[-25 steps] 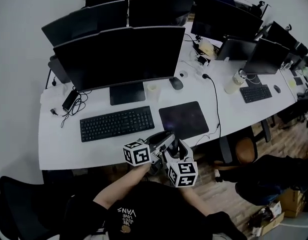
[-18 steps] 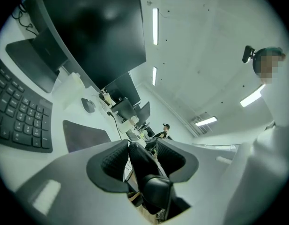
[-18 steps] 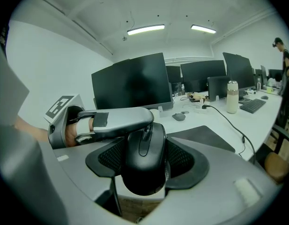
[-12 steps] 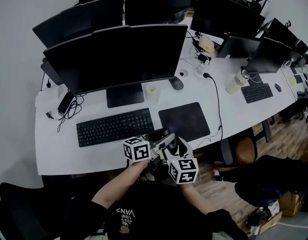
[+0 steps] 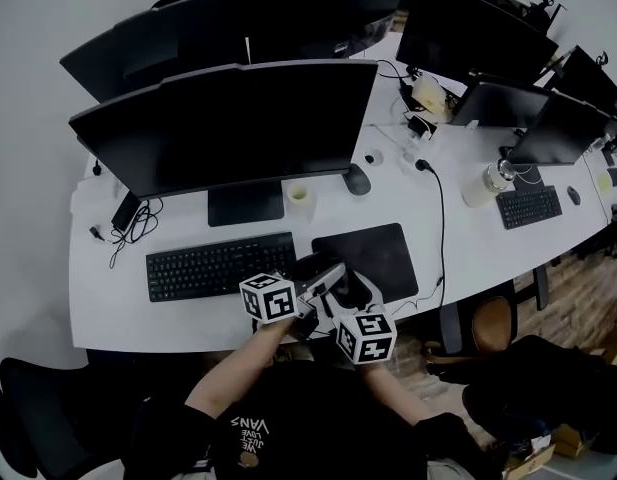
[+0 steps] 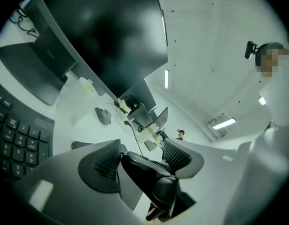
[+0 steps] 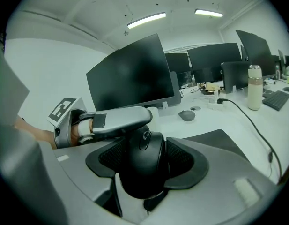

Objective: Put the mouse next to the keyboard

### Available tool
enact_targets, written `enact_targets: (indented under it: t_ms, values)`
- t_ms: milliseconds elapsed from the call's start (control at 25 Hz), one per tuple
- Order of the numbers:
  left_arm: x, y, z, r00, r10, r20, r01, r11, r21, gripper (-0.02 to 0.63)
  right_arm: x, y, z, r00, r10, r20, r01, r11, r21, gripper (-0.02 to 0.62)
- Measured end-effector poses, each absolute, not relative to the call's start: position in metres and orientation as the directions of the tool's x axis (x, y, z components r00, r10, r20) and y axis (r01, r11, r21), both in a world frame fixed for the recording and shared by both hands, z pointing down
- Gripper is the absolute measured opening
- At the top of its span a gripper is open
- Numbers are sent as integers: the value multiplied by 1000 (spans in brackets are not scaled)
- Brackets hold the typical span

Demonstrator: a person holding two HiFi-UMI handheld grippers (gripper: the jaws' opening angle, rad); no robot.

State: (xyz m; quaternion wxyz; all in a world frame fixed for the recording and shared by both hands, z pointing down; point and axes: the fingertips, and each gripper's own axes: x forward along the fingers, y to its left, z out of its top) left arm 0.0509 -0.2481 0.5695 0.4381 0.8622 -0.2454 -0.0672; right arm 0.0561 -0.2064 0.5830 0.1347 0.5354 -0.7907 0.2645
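Now my right hand-held gripper (image 7: 145, 157) is squeezing the black mouse (image 7: 145, 177) tight between its two pads. My left hand-held gripper (image 6: 142, 154) has just been opening its jaws. They stand wide, with the mouse between them, and one jaw lies across the top of it. Both grippers meet at the near edge of the white tabletop (image 5: 108, 313), just beside the right end of the keyboard (image 5: 220, 266) and by the dark mouse pad (image 5: 373, 253).
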Motion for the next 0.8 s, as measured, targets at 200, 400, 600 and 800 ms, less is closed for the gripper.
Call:
enact_targets:
  t_ms: [200, 400, 600, 800]
  values:
    - [55, -265, 585, 849, -511, 132, -395, -448, 802, 267, 64, -222, 596, -416, -754, 508, -908, 312, -279, 275]
    - [57, -277, 599, 842, -505, 192, -444, -444, 778, 265, 72, -235, 610, -428, -740, 519, -904, 333, -269, 275]
    - [68, -283, 609, 843, -490, 221, -455, -432, 779, 265, 71, -241, 630, -443, -714, 542, -896, 364, -253, 275]
    - [77, -283, 618, 843, -476, 249, -471, -432, 769, 265, 73, -247, 648, -442, -705, 555, -896, 372, -241, 275]
